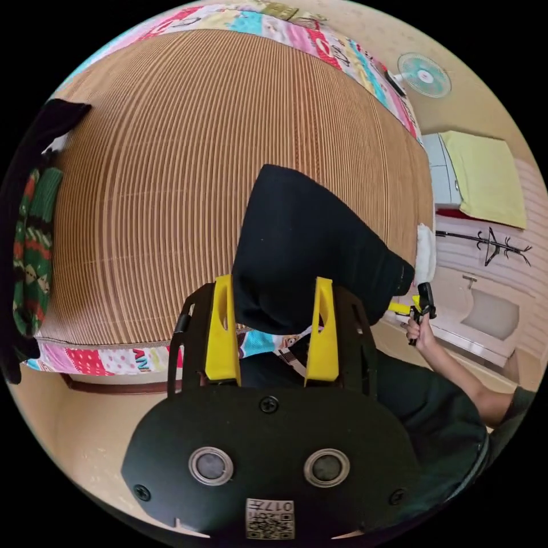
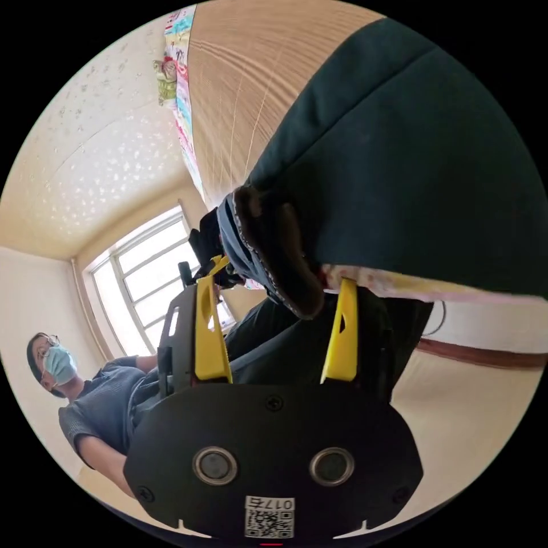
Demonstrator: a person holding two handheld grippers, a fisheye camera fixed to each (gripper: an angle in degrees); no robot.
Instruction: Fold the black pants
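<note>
Yellow jaws of the left claw [image 1: 271, 331] stand wide around the black pants [image 1: 308, 251], which hang off the bed [image 1: 171, 171] edge. Right claw [image 2: 277, 337], also wide, sits by them. Folding looks barely begun.

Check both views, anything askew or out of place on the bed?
Mostly tidy. The black pants lie on the ribbed brown mat but hang over the near bed edge, so one end droops off the mat. A patterned green and red garment sits bunched at the mat's far side. No damage or spills visible.
</note>
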